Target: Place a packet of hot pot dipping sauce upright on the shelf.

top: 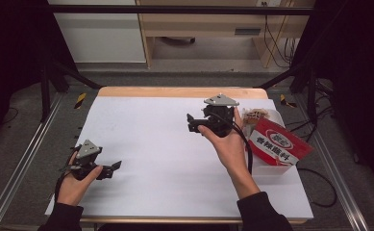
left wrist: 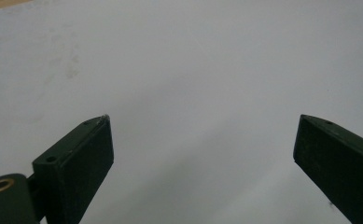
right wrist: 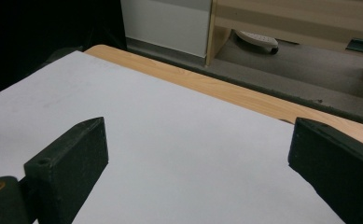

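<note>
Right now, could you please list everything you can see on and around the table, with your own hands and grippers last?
Table: one, light wood with a white top, centre.
Red packet: one, red and white, at the table's right edge.
Clear tub: one, under the packet.
Snack bag: one, brownish, behind the packet.
Left gripper: one, black, open, low near left edge.
Right gripper: one, black, open, raised beside the packet.

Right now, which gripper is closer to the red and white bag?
Right. The right gripper is held just left of the red and white bag, its hand almost beside it. The left gripper sits far across the white sheet, near the front left corner.
</note>
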A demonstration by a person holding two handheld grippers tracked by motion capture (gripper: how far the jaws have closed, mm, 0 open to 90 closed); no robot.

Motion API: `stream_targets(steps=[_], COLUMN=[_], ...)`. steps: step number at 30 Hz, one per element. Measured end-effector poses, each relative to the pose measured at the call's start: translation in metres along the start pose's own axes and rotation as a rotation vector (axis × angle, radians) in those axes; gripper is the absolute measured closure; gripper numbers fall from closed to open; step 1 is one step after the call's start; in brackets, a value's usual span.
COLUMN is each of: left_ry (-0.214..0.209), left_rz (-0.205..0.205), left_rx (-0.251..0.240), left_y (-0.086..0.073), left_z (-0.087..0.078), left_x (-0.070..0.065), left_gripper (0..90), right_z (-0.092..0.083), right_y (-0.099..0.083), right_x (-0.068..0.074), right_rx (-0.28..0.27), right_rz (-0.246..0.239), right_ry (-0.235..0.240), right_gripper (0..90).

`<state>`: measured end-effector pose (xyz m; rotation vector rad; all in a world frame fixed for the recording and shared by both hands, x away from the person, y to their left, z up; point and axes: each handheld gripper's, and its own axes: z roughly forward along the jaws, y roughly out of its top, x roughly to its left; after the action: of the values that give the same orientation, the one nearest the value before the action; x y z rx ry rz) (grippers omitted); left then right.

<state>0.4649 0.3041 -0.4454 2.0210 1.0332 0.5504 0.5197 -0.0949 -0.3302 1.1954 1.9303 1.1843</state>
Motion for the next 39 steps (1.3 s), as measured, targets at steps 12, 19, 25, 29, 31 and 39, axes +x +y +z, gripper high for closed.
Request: stream_targets(steps=[12,19,25,29,31,39], left_ry=[0.005,0.012,0.012,0.011,0.011,0.008], left_rz=[-0.003,-0.013,-0.011,-0.010,-0.009,-0.007], left_rx=[-0.003,-0.012,-0.005,-0.007,-0.005,-0.003], left_y=[0.000,-0.001,-0.001,-0.001,-0.001,-0.001], left_z=[-0.001,-0.001,-0.001,-0.001,-0.001,0.000], left_x=[0.001,0.002,0.003,0.003,0.003,0.002], left_gripper=[4.8,4.8,4.8,4.8,4.8,4.8], right_z=[-0.007,-0.006,-0.004,-0.002,-0.002,0.000], right_y=[-0.023,-0.043,-0.059,-0.069,-0.074,-0.092], right_x=[-0.001,-0.001,-0.004,-0.005,-0.006,-0.011], right_rx=[0.001,0.023,0.047,0.064,0.068,0.096], right_rz=[0.014,0.018,0.023,0.027,0.031,0.043], right_ry=[-0.006,-0.002,-0.007,-0.007,-0.010,-0.014], right_gripper=[6.7,6.1,5.8,5.4,5.4,5.5])
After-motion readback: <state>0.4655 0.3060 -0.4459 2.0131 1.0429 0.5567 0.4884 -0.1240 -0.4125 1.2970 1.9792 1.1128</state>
